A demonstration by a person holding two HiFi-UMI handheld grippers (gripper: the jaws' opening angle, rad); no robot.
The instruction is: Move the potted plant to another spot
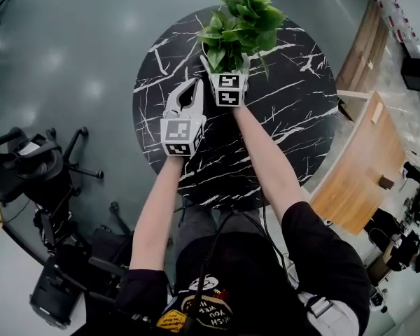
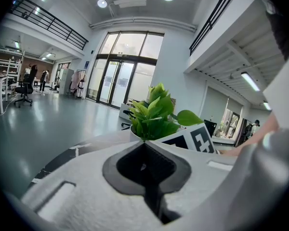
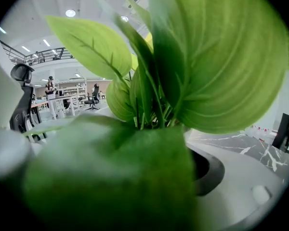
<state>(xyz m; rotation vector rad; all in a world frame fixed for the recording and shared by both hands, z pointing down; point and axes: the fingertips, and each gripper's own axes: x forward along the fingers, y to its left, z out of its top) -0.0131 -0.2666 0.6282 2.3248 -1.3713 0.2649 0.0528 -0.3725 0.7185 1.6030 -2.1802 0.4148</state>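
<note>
Round black marble table point(image 1: 294, 124) filled mid-frame, with one potted plant point(image 1: 241, 23) at its upper part, upright, long axis vertical, leaves up. Right gripper point(image 1: 228, 67) sat directly below the plant in frame, jaws either side of the pot and clamped on it. Left gripper point(image 1: 194, 86) was just lower left of the plant, jaws pressed together, empty. Two grippers, one plant.
</note>
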